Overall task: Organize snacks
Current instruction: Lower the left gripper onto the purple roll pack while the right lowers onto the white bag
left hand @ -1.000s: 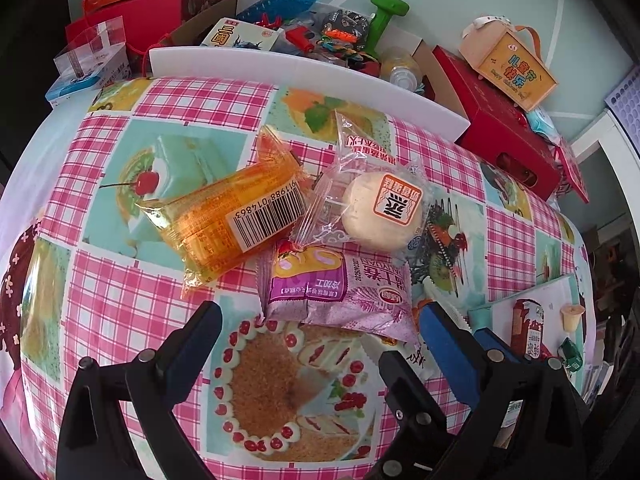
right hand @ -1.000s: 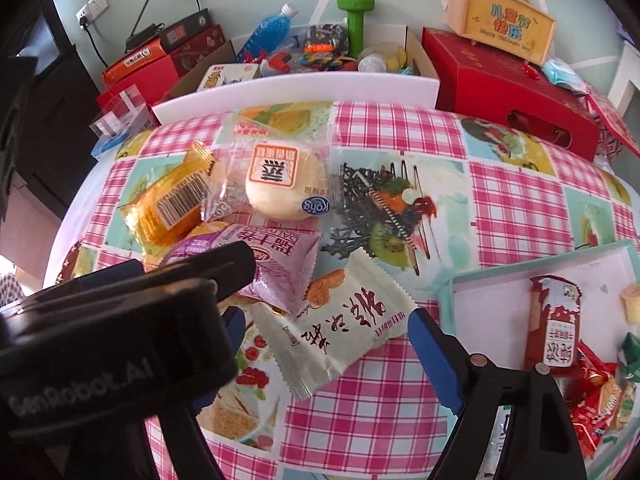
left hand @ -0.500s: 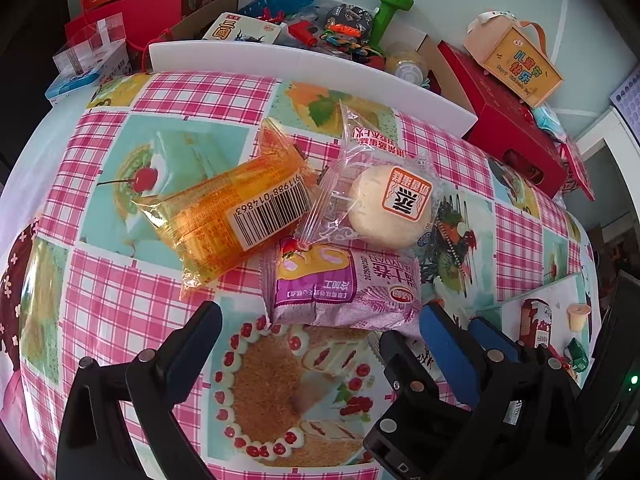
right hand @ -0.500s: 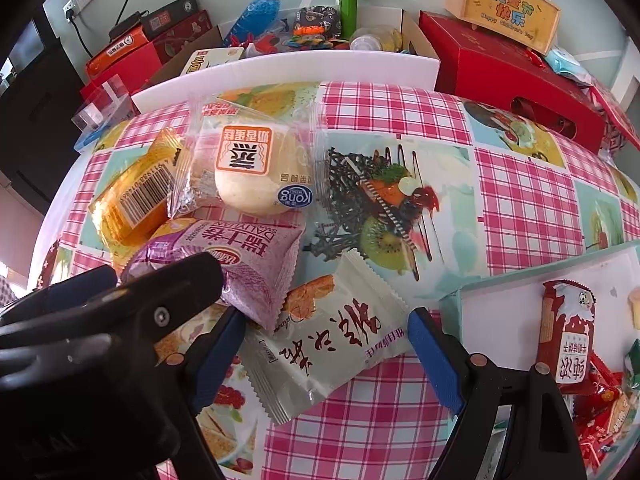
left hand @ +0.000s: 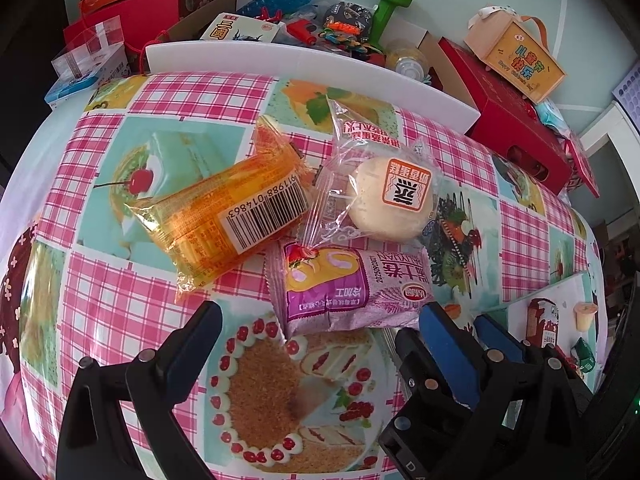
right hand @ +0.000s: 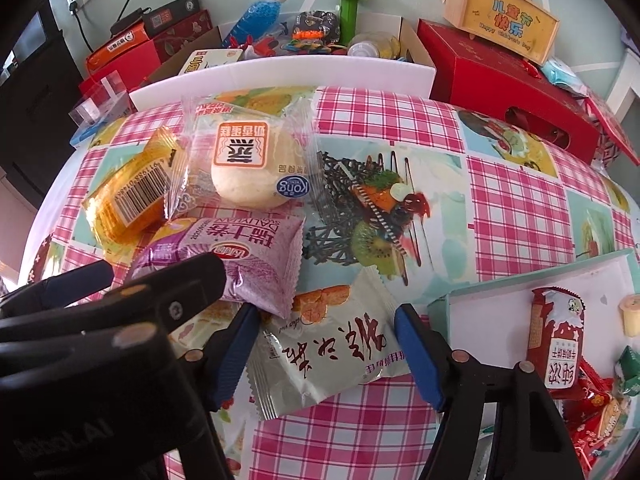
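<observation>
Pink-checked oilcloth printed with cakes and fruit covers the table, and the snacks lie on it in a loose cluster. Farthest left is a long orange cellophane packet with a barcode label, lying at a slant. Just right of it, and overlapping its end, sits a clear wrapper holding a round pale bun with an orange square label. Below the bun lies a purple foil packet with a pictured roll cake, its upper edge tucked under the bun's wrapper. The left gripper hovers near this purple packet with its jaws spread wide and nothing between them.

Right of the purple packet, a white foil packet with dark brush lettering lies flat, its corner under the purple one's serrated edge. The right gripper straddles this white packet; its blue pads stand at either side of it and the jaws are closing, though the pads do not yet visibly press the wrapper. Farthest right, a shallow white tray with a mint-green rim holds a red-and-white wrapped bar and other small sweets.
</observation>
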